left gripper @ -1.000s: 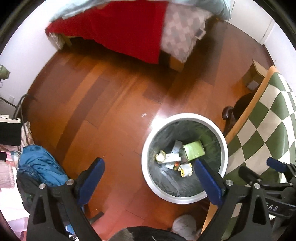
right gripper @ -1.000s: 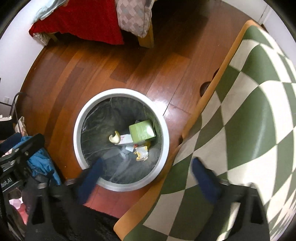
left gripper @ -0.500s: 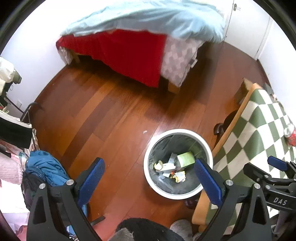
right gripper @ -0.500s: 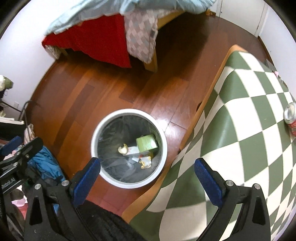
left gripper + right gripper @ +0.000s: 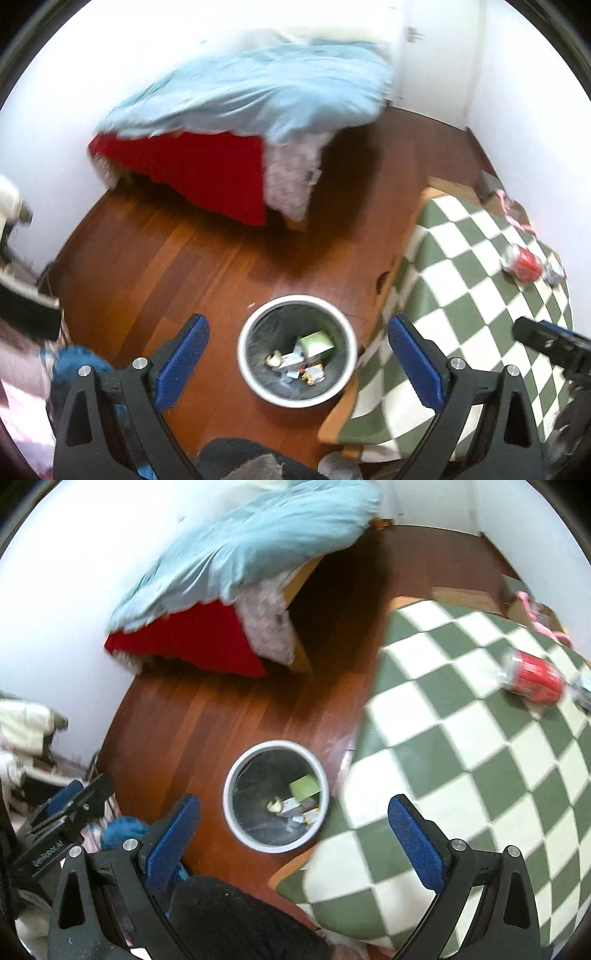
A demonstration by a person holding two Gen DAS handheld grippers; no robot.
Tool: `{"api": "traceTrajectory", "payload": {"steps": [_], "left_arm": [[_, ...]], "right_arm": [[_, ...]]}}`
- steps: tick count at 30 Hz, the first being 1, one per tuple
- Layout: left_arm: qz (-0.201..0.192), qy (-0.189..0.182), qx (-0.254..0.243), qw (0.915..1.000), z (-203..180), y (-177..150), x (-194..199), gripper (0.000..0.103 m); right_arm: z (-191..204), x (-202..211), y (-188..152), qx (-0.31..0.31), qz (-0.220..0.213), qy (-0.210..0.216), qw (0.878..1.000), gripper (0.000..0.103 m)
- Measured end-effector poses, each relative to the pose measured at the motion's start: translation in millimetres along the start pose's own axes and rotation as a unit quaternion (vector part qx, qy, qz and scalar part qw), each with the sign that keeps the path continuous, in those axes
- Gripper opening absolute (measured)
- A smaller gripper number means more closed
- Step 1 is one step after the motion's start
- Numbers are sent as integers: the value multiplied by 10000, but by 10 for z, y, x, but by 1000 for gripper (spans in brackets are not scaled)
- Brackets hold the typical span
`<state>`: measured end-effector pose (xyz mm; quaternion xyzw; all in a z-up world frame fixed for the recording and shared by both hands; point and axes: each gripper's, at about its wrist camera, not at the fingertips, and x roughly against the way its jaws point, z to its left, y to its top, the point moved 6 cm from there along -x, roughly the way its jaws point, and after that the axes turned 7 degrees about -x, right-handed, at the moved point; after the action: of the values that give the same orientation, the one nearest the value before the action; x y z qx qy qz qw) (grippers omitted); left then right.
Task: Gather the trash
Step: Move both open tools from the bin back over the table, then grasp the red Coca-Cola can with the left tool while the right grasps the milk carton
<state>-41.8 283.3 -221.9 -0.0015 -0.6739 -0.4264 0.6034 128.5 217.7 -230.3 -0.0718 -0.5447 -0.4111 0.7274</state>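
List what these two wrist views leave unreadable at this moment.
- Red can: label motion-blurred in both views.
- Crumpled item beside it: blurred, cut by the right view's edge.
- Scraps in the bin: too small to identify.
- Pink item past the table: blurred.

Both grippers: black triangular plastic frames w/ silver screws, blue textured pads (image 5: 183, 360); white lettering on left gripper's (image 5: 55, 834) side.

I've lifted both grippers away from the trash bin (image 5: 297, 349); a red can (image 5: 533, 679) on the worktop's far side has come into view.
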Motion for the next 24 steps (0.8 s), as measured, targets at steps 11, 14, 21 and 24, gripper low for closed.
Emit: {"api": "traceTrajectory", "payload": {"steps": [11, 14, 21, 24], "left_arm": [[437, -478, -980, 9931, -2005, 291, -707, 99], [655, -513, -1010, 9914, -2554, 320, -1014, 99], [823, -428, -1365, 9863, -3236, 480, -1509, 99], [814, -366, -1460, 9853, -3337, 551, -1640, 99]], "right_arm": [[-2110, 737, 314, -1323, -406, -964, 9857, 102], [-2846, 816, 480, -1883, -465, -1291, 9725, 102], [-4157, 710, 1192, -2376, -632, -1864, 9512, 102], [-4402, 520, 1480, -1998, -476, -2164, 9545, 102]]}}
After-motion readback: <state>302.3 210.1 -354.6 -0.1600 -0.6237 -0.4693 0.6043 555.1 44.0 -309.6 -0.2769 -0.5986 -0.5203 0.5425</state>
